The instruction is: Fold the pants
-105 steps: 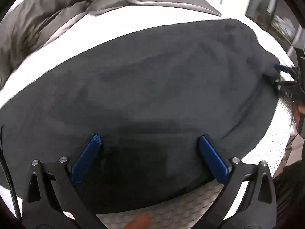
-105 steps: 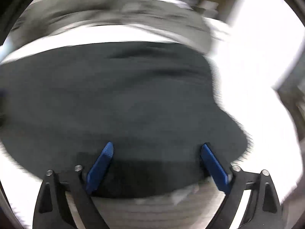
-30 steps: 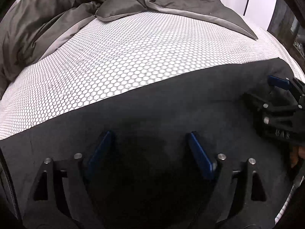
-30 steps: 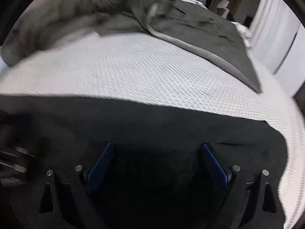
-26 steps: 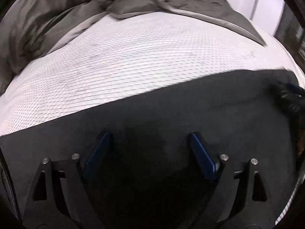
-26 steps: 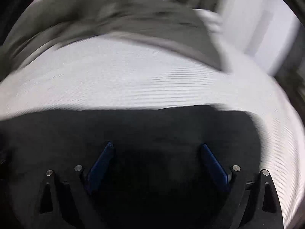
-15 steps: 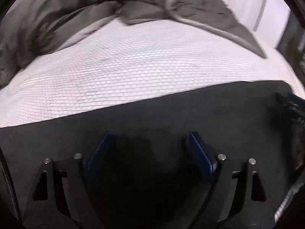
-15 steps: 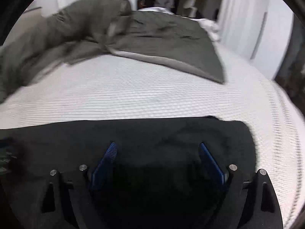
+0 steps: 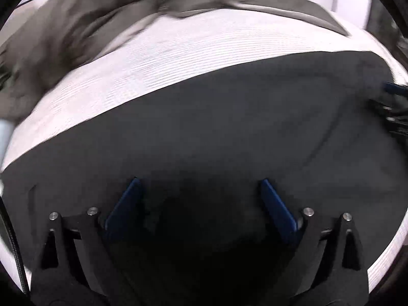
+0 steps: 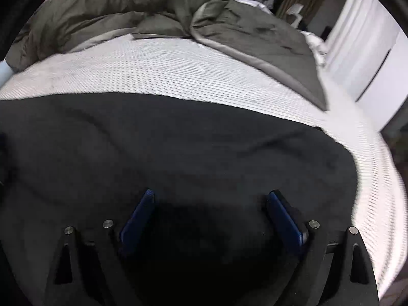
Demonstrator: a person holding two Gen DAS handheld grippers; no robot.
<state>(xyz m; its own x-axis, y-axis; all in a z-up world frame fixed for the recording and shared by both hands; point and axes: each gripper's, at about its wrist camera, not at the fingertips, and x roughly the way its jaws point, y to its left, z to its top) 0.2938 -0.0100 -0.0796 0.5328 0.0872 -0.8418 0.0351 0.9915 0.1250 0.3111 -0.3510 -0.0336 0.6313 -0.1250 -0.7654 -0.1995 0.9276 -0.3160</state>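
Where spread, matte black pants (image 10: 193, 153)

Both grippers share one build: black angular frames with silver screws, flat blue fingers (image 9: 278, 209), a black cable (image 9: 12, 250) at the left one.

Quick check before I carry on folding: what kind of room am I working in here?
Most likely a bedroom. The black pants lie on a white textured mattress, a rumpled grey duvet is pushed to its far end, and pale curtains hang beyond.
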